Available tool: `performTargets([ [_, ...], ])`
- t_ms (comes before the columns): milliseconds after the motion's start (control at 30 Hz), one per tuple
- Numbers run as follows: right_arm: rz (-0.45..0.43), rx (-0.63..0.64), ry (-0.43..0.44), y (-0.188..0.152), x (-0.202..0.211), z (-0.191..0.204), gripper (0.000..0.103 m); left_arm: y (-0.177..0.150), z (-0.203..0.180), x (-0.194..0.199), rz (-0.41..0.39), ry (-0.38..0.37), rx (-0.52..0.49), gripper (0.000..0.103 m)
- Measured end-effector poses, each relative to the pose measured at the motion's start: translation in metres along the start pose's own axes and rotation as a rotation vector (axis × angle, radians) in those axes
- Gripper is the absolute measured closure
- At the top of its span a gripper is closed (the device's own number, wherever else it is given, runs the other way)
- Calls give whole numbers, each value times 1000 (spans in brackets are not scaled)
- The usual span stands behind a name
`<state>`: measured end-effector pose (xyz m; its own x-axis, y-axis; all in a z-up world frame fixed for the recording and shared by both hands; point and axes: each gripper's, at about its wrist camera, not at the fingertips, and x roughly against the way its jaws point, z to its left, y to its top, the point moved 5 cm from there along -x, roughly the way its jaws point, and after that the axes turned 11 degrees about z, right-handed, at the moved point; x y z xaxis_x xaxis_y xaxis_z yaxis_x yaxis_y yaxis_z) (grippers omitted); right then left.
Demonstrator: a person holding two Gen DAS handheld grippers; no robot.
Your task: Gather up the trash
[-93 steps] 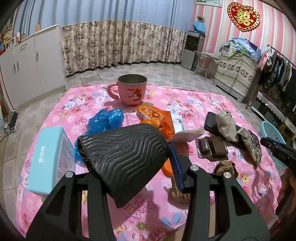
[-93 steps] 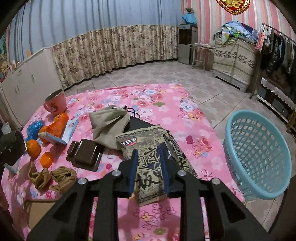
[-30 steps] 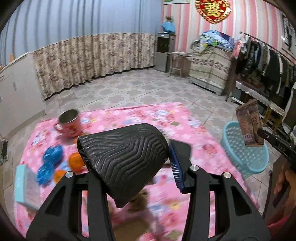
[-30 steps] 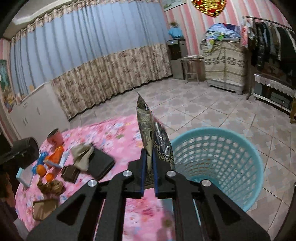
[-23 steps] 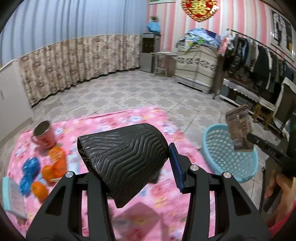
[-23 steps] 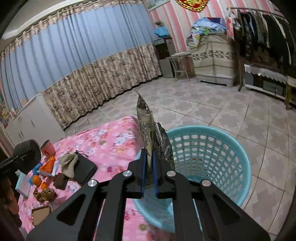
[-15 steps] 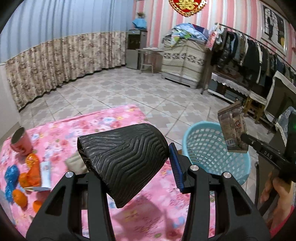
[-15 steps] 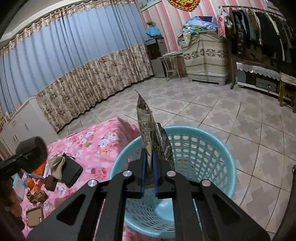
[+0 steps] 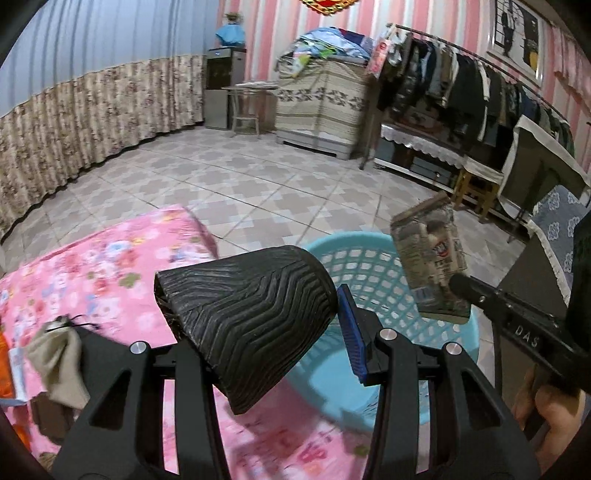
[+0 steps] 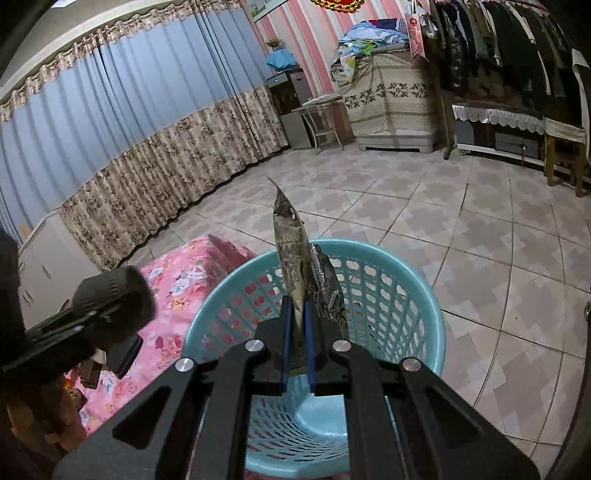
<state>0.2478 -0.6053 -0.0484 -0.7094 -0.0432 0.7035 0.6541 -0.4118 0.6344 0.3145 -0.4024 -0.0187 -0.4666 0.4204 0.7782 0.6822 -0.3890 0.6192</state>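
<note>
The right gripper is clamped on a flattened snack wrapper, held edge-up over the blue basket so that it can drop inside once released. A black ribbed cup is gripped by the left gripper, with the basket at two o'clock in the left view, apparently queued as the next discard. The pink floral table lies at nine o'clock.

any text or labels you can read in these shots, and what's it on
"DAS": white letters on the black body of the right gripper, seen in the left wrist view.
Snack wrapper: printing and a barcode, too blurred to read.
Red wall ornament: cut off, unreadable.
</note>
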Motion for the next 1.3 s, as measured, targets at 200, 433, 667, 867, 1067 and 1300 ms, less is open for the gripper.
performTargets([
  [200, 4, 7, -11, 2, -7, -1, 96, 7, -25, -18, -14, -37, -25, 59],
  [433, -1, 0, -34, 3, -6, -5, 96, 8, -28, -38, 10, -29, -43, 48],
  [667, 14, 8, -64, 2, -11, -6, 96, 14, -20, -32, -20, 8, -21, 28],
  [867, 24, 8, -66, -2, -14, -3, 96, 16, -11, -30, -4, -14, -1, 22],
  [1067, 25, -4, -66, -2, -15, -6, 96, 5, -20, -38, 6, -24, -43, 29],
  [1300, 25, -6, -62, -2, -17, -9, 96, -7, -10, -51, 67, -74, -28, 89],
])
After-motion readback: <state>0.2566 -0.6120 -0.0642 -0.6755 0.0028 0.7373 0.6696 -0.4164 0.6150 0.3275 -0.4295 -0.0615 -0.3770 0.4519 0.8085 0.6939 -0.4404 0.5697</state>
